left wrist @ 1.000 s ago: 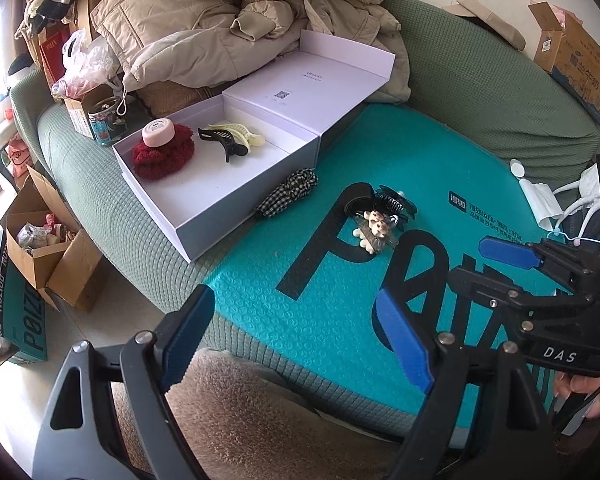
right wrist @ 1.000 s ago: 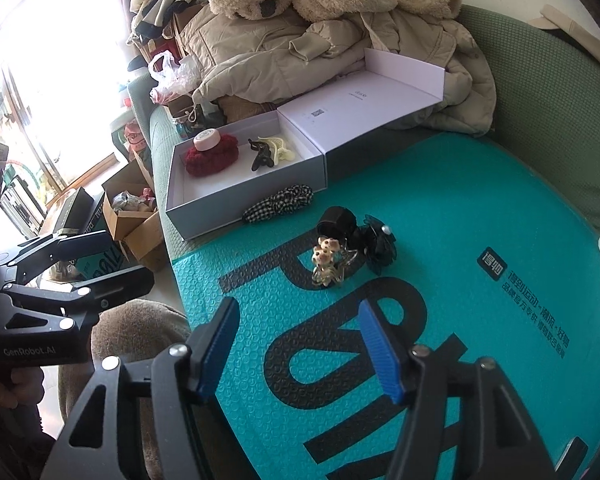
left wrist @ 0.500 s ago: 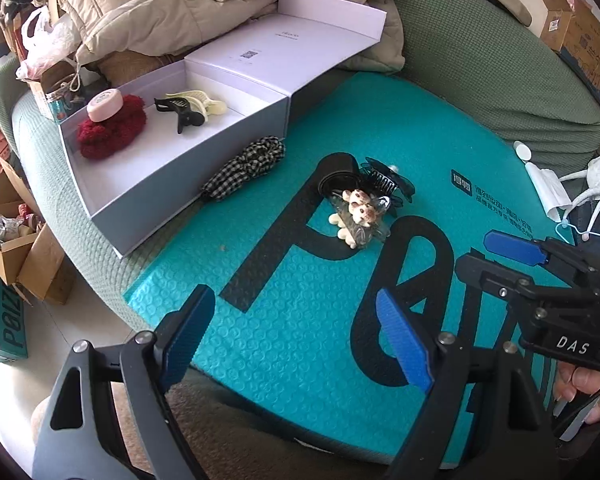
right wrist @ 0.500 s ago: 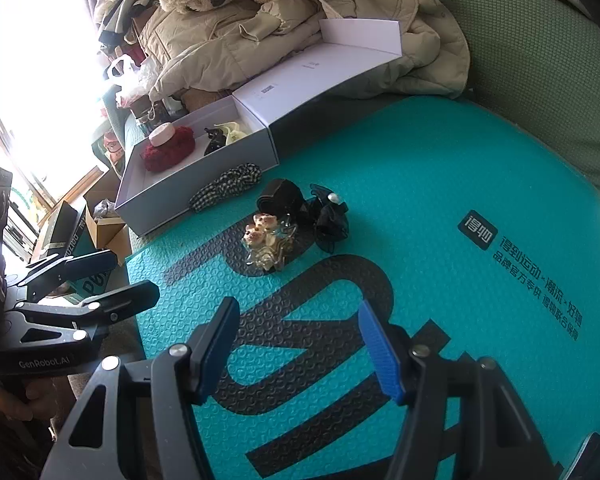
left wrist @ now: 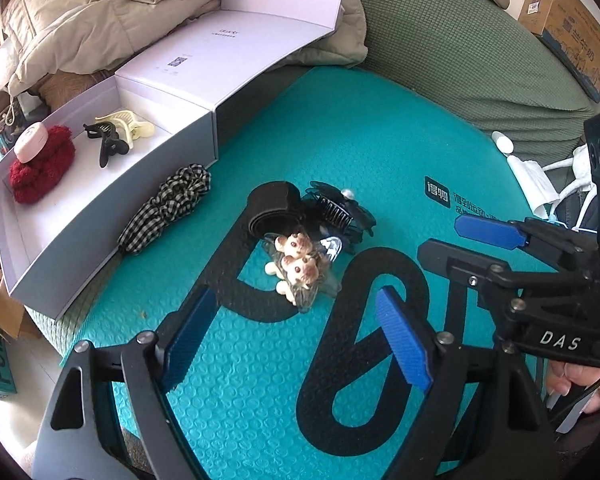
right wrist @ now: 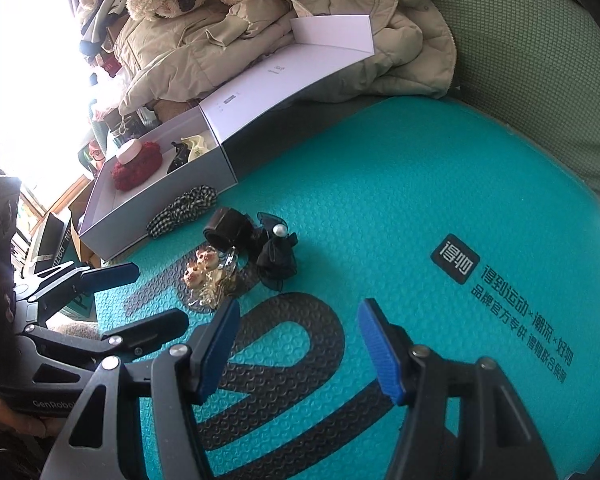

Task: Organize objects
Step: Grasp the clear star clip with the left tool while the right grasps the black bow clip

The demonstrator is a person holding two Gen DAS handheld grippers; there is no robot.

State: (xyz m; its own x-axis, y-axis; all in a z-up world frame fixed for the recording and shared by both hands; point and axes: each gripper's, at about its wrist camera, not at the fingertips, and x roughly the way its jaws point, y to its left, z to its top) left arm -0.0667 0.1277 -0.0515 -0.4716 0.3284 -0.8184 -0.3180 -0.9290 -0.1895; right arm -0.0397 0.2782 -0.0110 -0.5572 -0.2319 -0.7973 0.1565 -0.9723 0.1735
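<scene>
1. From the left wrist view, the box [left wrist: 112,216] already holds a red scrunchie [left wrist: 40,168] with a pink case [left wrist: 30,143] on it, plus a black clip [left wrist: 109,141] and a cream clip [left wrist: 130,126]
2. Left on the teal mat [left wrist: 380,140]: a checked scrunchie [left wrist: 166,208] just beside the box wall, and a heap of a black band [left wrist: 272,210], a dark claw clip [left wrist: 338,210] and a bear clip [left wrist: 298,262], all touching
3. So I judge the task roughly half done
4. The left gripper [left wrist: 296,340] hovers low over the mat, released and empty, jaws wide, pointed at the bear clip
5. From the right wrist view, the same four pieces lie outside the box [right wrist: 160,196]; the bear clip [right wrist: 204,270] sits nearest
6. The right gripper [right wrist: 300,344] hangs above the mat, jaws spread, grasping nothing, aimed right of the heap; the left gripper [right wrist: 148,300] sits beside it at the left
</scene>
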